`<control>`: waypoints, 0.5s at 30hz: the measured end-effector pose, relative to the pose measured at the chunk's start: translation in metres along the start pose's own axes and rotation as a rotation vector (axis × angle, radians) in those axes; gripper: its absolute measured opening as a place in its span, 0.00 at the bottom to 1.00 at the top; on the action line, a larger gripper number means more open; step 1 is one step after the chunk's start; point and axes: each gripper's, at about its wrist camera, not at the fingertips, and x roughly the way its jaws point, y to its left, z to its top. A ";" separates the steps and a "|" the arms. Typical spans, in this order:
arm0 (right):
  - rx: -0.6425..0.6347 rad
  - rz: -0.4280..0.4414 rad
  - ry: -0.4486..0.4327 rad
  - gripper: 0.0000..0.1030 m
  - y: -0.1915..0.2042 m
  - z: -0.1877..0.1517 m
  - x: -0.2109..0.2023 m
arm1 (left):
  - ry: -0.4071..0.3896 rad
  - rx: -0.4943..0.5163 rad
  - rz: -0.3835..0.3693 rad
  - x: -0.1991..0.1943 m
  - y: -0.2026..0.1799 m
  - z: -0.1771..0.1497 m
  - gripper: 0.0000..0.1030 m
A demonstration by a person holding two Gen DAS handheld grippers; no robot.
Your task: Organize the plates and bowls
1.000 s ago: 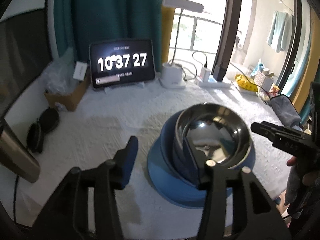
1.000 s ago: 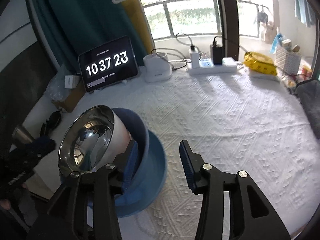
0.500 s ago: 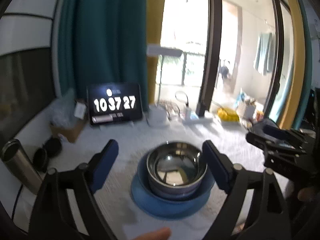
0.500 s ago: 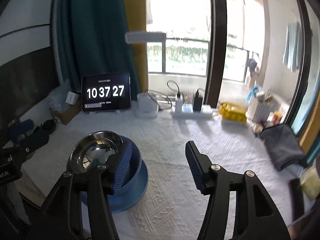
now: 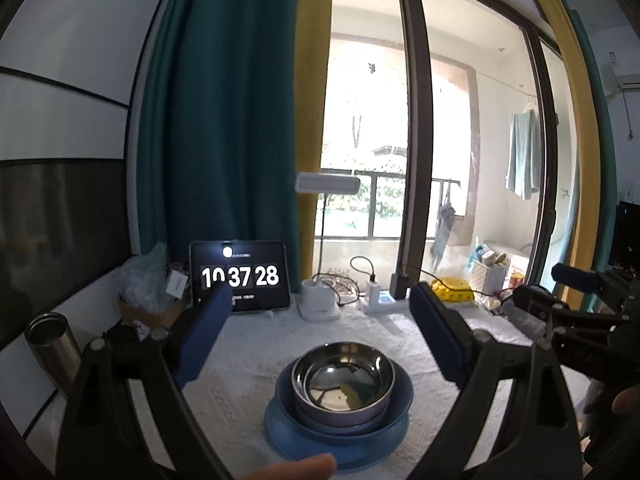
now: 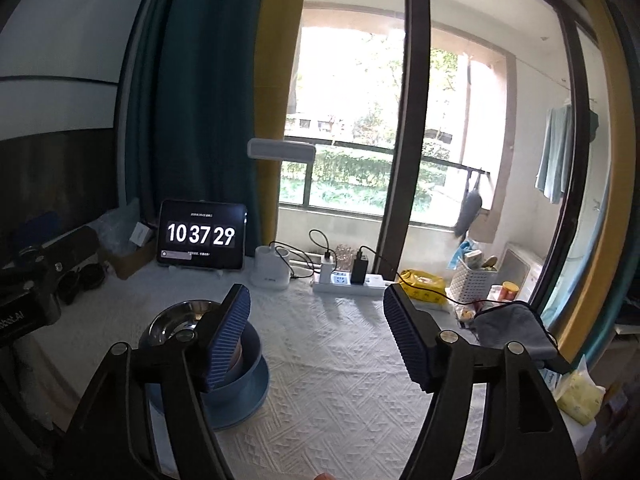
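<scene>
A steel bowl (image 5: 344, 376) sits nested in a blue bowl (image 5: 400, 396), which stands on a blue plate (image 5: 304, 440) on the white tablecloth (image 5: 240, 392). My left gripper (image 5: 320, 334) hangs back from and above this stack, its jaws opening wide with nothing between them. In the right wrist view the steel bowl (image 6: 180, 320) and blue bowl (image 6: 250, 360) lie low on the left, partly behind my left finger. My right gripper (image 6: 316, 340) is over bare cloth, its jaws opening and empty. Each gripper shows at the edge of the other's view.
At the back of the table stand a tablet clock (image 5: 240, 276), a white lamp base (image 5: 320, 300) and a power strip (image 6: 348, 284). A steel tumbler (image 5: 52, 348) is at the left edge. A yellow bag (image 6: 424, 288), white basket (image 6: 476, 280) and grey cloth (image 6: 512, 328) sit on the right.
Both grippers have drawn back and up from the stacked bowls and tipped toward level. Their jaws have spread wider. The stack stays on the table.
</scene>
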 end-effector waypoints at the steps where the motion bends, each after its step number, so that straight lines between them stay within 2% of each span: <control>1: 0.002 -0.001 0.000 0.70 -0.001 0.000 0.001 | -0.003 0.001 -0.006 -0.001 -0.001 0.001 0.89; 15: 0.026 -0.019 0.001 0.70 -0.009 -0.002 0.003 | -0.033 0.005 -0.014 -0.004 -0.009 0.003 0.89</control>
